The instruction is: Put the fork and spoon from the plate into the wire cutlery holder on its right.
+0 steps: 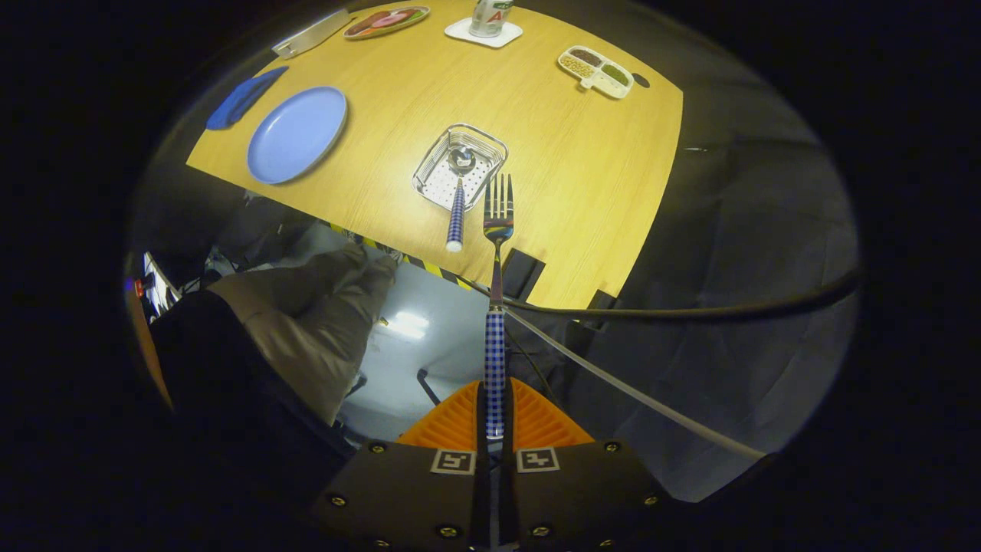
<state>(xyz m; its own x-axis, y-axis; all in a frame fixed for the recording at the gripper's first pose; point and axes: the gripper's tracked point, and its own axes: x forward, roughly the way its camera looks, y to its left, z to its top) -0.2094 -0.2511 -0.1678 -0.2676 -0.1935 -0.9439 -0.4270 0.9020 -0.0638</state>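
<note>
The yellow wooden tabletop (536, 115) lies well below the gripper (495, 418). On it the round blue plate (296, 134) sits bare, left of the rectangular wire cutlery holder (460, 165), where the checked-handled steel spoon (457, 192) leans already. Both fingers are clenched on the blue-checked handle of the steel fork (497, 307), tines pointing just beside the holder's right rim. Released off-line, the fork could miss or knock that 1 spoon out.

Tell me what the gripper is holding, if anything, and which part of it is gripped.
The gripper is shut on the fork, clamped near the end of its checked handle; the tines point ahead toward the cutlery holder.
</note>
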